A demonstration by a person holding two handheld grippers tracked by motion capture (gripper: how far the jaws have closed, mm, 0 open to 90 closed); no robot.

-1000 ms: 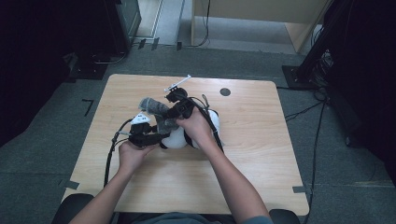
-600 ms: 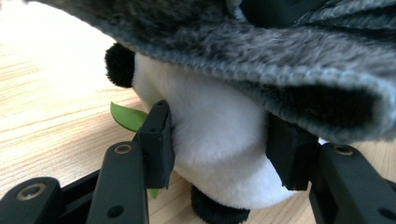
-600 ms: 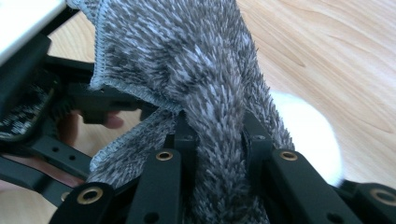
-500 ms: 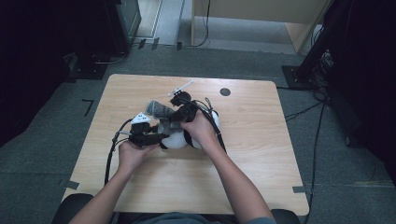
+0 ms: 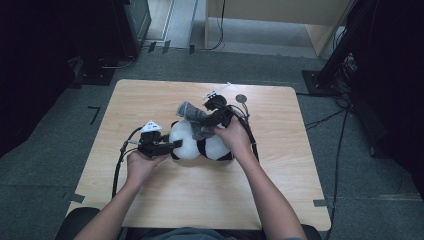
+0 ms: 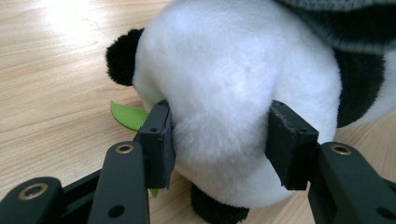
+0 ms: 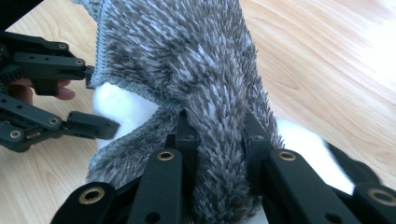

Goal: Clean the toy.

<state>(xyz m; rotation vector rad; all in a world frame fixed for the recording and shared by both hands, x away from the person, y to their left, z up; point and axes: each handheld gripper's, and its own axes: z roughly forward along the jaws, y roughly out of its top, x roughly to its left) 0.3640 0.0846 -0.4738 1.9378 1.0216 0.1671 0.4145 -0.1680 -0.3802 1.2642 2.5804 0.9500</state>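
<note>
Right tongs, grey cloth nearer panda

Left gripper points right with jaws half-spread and clamped, while right gripper angles left, jaws pinched.

We see the table in the middle of the high view. The toy panda lies near its middle. The fuzzy cloth sits on top of the panda, a bit higher in the frame. The left gripper is at the panda's left side, the right gripper just above it.
</note>
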